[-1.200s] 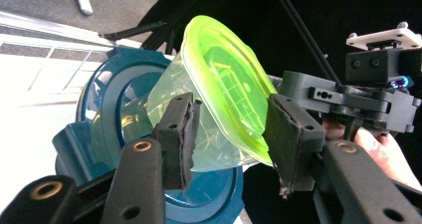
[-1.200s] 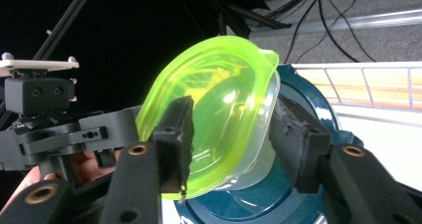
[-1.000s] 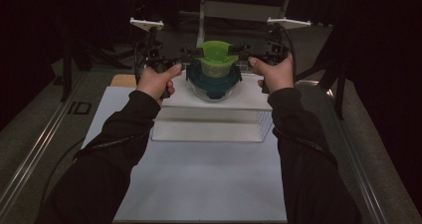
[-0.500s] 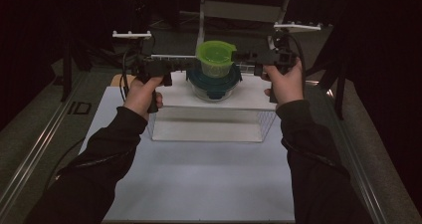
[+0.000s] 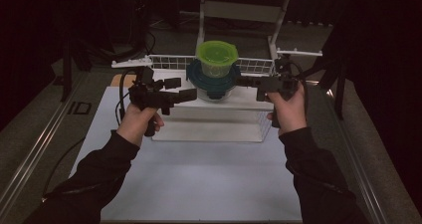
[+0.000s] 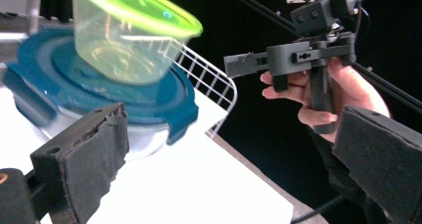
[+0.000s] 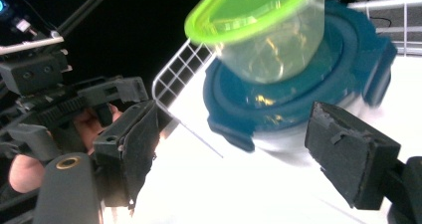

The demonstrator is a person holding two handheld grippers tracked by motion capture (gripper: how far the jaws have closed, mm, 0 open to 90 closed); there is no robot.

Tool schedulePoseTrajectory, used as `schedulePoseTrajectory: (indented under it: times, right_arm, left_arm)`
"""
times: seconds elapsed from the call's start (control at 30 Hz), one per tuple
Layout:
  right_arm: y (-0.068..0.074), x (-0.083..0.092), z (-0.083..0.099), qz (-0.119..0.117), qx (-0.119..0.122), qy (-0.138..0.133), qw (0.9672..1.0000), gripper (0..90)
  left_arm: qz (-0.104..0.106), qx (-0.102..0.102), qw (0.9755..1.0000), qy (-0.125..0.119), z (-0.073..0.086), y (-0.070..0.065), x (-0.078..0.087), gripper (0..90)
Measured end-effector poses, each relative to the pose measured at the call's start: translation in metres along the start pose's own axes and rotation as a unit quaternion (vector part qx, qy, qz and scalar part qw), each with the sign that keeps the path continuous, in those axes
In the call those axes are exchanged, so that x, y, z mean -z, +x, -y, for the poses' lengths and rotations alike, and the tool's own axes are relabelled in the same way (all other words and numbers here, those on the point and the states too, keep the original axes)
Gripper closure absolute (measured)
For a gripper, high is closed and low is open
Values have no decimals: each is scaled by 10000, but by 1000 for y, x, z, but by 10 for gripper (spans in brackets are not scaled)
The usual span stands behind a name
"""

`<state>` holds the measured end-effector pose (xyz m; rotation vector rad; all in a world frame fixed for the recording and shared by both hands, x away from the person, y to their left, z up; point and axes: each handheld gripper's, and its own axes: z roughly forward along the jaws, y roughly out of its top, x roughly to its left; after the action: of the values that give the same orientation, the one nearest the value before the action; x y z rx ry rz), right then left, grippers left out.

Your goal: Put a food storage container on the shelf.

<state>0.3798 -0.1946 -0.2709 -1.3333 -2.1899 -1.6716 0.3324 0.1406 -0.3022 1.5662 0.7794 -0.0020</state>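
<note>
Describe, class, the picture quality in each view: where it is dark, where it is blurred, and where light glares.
High view: dim, surroundings nearly black, the white table the brightest area. Left gripper view: the green-lidded tub and the blue-lidded container are smeared by motion blur, the background black. Right gripper view: the white shelf top is glared to blank white, and the tub's wall carries bright reflections.

The table (image 5: 199, 179) is seen from above and behind the person in the high view, looking forward and down. The left gripper view is taken close and low from the left, facing across the stacked containers (image 6: 99, 84) toward the right gripper (image 6: 249, 64). The right gripper view is taken opposite, apparently tilted. The green-lidded tub (image 7: 259, 30) is shared by all views.
</note>
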Motion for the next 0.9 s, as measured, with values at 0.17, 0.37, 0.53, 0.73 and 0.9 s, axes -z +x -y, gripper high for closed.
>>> schedulePoseTrajectory:
  times: [0.17,0.37,0.53,0.73,0.9]
  right_arm:
    - [-5,0,24,21,110,72,9999,205]
    - [-13,-3,59,-58,249,64,9997,203]
    - [-19,-5,84,-160,382,67,9991,204]
    - [-24,-5,104,-233,420,25,9988,204]
    - [-32,-8,134,-302,439,57,9986,204]
  left_arm:
    - [-12,-229,9997,97,18,-6,2,7]
    - [-21,-429,9990,139,45,-11,3,7]
    - [42,-567,9981,240,70,-13,1,7]
    - [28,-765,9963,385,93,-16,-1,8]
    - [78,-842,9948,563,116,-17,-3,8]
